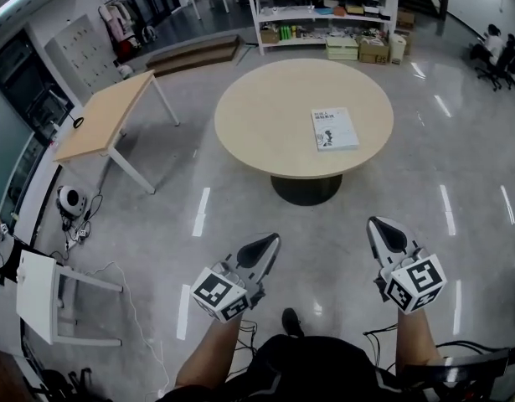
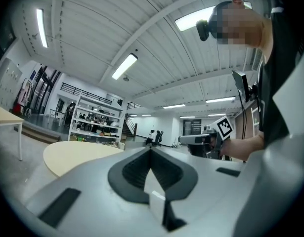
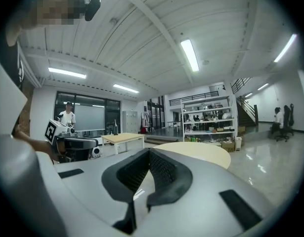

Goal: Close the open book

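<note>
A white book (image 1: 334, 129) lies flat with its cover up on the right half of a round wooden table (image 1: 265, 115). In the head view both grippers hover over the shiny floor, well short of the table. My left gripper (image 1: 274, 239) has its jaws together with nothing between them, and so does my right gripper (image 1: 376, 223). The left gripper view shows its closed tips (image 2: 152, 149) pointing level, with the round table (image 2: 77, 154) ahead to the left. From the right gripper view, the closed tips (image 3: 150, 150) point at the same table (image 3: 206, 151). The book is not visible in either gripper view.
A rectangular wooden table (image 1: 106, 120) stands at the left. White shelves (image 1: 324, 7) with boxes are behind the round table. A small white table (image 1: 39, 296) and floor cables are at the lower left. People sit at the far right (image 1: 496, 53).
</note>
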`<state>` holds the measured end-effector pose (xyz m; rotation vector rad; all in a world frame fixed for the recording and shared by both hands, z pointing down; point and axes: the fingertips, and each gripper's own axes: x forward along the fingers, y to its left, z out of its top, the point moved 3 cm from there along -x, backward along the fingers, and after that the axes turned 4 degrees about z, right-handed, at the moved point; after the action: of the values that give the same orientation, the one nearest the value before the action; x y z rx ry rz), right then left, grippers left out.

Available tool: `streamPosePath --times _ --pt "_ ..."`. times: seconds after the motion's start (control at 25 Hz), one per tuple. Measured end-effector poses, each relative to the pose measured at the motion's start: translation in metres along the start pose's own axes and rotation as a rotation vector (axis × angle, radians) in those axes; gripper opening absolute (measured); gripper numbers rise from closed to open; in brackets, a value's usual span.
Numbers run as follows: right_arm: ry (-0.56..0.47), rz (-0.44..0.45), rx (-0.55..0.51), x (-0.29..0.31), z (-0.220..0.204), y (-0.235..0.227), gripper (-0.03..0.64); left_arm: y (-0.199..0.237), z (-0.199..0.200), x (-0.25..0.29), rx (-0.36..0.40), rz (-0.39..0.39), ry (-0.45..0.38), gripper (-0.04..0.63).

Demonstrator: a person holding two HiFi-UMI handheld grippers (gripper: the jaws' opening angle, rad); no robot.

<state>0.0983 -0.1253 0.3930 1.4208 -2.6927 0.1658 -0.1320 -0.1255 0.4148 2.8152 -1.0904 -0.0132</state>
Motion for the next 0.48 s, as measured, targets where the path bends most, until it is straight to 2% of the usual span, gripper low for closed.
streamPosePath --times 0.24,0.36,0.48 --pt "0.000 0.032 -0.008 -0.097 -0.024 0.007 0.000 -0.105 -0.012 -0.010 0.014 -0.005 0.017 -0.003" --pt "0.001 0.018 0.006 -0.145 -0.036 0.002 0.000 -0.159 -0.022 -0.017 0.007 -0.017 0.033 -0.003" --pt "-0.012 0.011 0.030 -0.180 -0.045 0.011 0.000 -0.198 -0.027 -0.036 0.033 -0.031 0.057 -0.003"
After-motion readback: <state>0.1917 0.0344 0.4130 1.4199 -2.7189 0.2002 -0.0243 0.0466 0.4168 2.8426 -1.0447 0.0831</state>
